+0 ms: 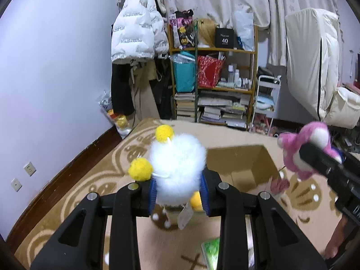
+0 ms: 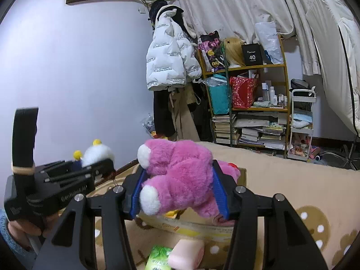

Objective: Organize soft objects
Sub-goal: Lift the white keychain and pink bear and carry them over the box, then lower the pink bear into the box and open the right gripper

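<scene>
Beige carpet (image 1: 225,135) with brown cartoon motifs covered the floor of a lilac-walled room, with a wooden shelf (image 1: 213,49) of bags and stacked books at the back. Between the blue pads of the left gripper (image 1: 178,194) sat a white fluffy plush toy (image 1: 177,166), round-bodied, bearing yellow pom-poms and a dangling paper tag; the jaws were clamped on its lower body. Ahead of and below those jaws lay an open cardboard box (image 1: 243,164). The right gripper (image 2: 178,190) was closed on a pink plush bear (image 2: 180,180), shaggy, with white paw tips projecting to the left of the jaws. Beneath the right jaws lay a green packet (image 2: 157,258) and a pink roll-shaped soft item (image 2: 186,254), touching one another. Legible writing comprised "40" on a black box (image 2: 252,55) on the top shelf, and repeated lines of small print, unreadable, on a white puffer jacket (image 2: 171,60) hanging beside the shelf.
</scene>
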Available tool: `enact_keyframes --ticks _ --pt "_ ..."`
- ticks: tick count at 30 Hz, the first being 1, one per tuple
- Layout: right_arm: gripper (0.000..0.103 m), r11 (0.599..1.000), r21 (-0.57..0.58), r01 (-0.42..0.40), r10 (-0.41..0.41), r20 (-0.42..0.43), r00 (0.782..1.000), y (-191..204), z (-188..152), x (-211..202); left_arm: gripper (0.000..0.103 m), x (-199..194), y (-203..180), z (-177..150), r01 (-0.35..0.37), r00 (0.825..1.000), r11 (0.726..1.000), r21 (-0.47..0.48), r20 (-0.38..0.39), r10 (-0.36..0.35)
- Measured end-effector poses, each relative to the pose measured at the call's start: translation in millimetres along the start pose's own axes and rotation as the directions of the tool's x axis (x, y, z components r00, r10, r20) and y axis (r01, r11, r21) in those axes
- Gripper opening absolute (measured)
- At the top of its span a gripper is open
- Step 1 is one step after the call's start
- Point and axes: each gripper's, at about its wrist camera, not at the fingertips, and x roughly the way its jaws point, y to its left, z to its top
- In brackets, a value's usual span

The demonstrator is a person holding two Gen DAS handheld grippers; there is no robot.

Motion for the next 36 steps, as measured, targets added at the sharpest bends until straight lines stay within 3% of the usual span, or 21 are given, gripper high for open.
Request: enact_keyframes --ticks 6,18,36 --pt "0.056 1.000 -0.001 0.008 -0.008 0.017 1.000 -10.1 7.7 14.7 0.030 12.2 -2.5 17.7 -0.007 0.999 1.000 0.010 0.040 0.006" --pt "0.056 1.000 -0.008 0.014 -0.014 0.000 1.000 -29.7 10.8 46.8 0.030 41.2 -9.1 21.6 0.025 0.999 1.000 0.006 0.019 -0.025" --pt "0.057 1.000 0.024 -0.019 0.021 -0.099 0.995 -49.7 -15.7 96.4 0.031 94.9 -26.2 -15.9 0.036 0.989 0.998 0.047 -0.146 -0.029"
